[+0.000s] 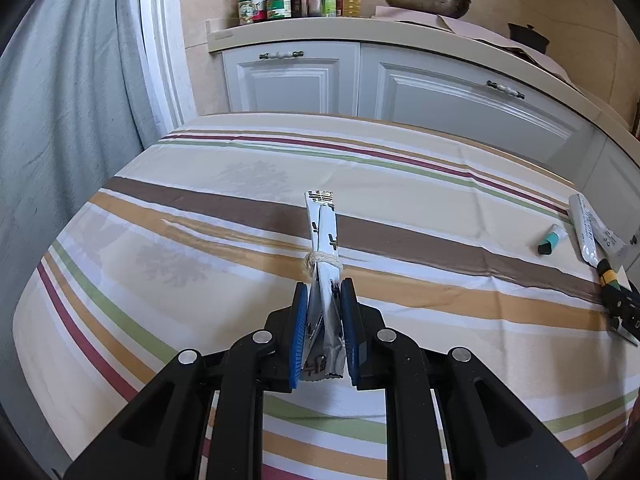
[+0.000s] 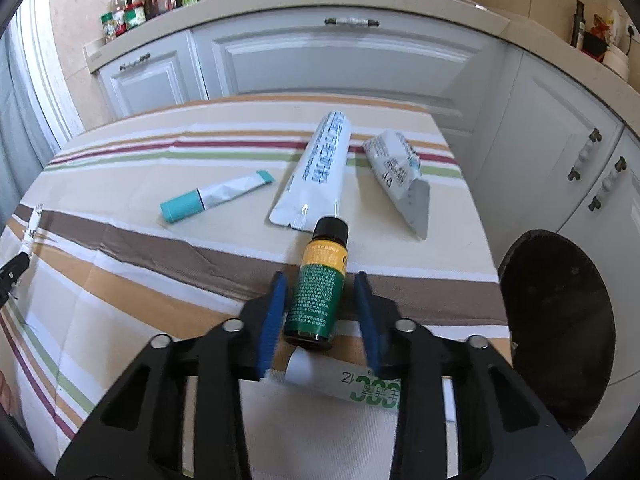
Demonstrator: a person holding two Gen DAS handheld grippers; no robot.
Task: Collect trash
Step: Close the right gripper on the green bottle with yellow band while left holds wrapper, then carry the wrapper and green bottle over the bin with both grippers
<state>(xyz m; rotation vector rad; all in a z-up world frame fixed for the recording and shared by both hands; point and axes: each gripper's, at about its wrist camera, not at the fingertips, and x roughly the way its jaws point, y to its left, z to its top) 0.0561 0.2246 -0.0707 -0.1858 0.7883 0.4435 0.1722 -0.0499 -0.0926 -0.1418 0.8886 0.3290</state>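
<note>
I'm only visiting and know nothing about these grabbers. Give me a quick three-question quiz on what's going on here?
1. True or false: the left gripper is clamped on a folded packet tied with string.
2. What lies between the fingers of the right gripper? A) a teal-capped tube B) a small green-labelled bottle C) a wok
3. What is the dark round container beside the table likely for?

Key: 1 true. 2 B. 3 Probably trash; it looks like a bin.
</note>
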